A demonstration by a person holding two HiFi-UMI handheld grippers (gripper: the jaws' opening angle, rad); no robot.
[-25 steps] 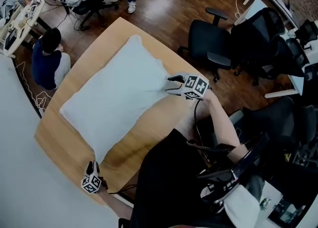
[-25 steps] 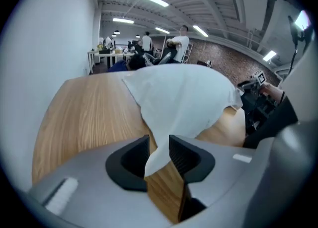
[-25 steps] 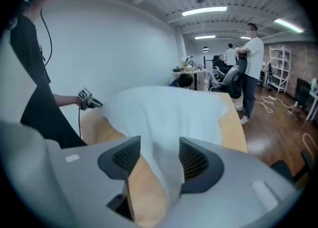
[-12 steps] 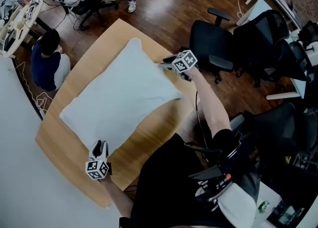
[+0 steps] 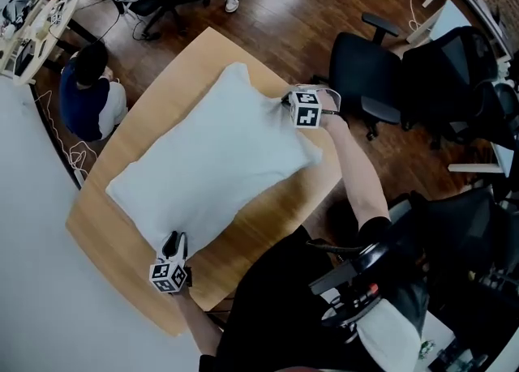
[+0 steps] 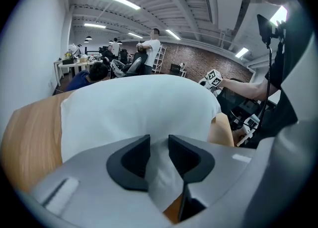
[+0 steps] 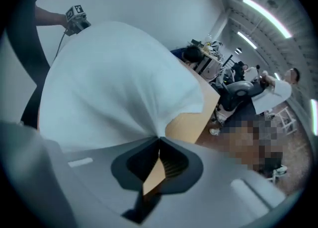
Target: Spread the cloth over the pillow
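A white cloth [image 5: 211, 160] lies over a plump pillow on the wooden table [image 5: 122, 224]; the pillow shows only as a bulge under it. My left gripper [image 5: 174, 242] is at the cloth's near-left corner. In the left gripper view a fold of cloth [image 6: 160, 172] fills the gap between its pads. My right gripper [image 5: 286, 101] is at the cloth's right edge, near the far corner. Its jaws have just closed, and in the right gripper view the cloth [image 7: 109, 83] gathers into pleats that run into the shut right gripper [image 7: 159, 140].
Black office chairs [image 5: 361, 70] stand right of the table on the wood floor. A person in dark blue [image 5: 93, 95] sits by the table's left edge. Bare table [image 5: 268, 200] shows near my body. More desks and people are farther back.
My right gripper went from the pillow's near right side up along the right edge and shut on the cloth. My left gripper came in from the table's near corner to the cloth's corner.
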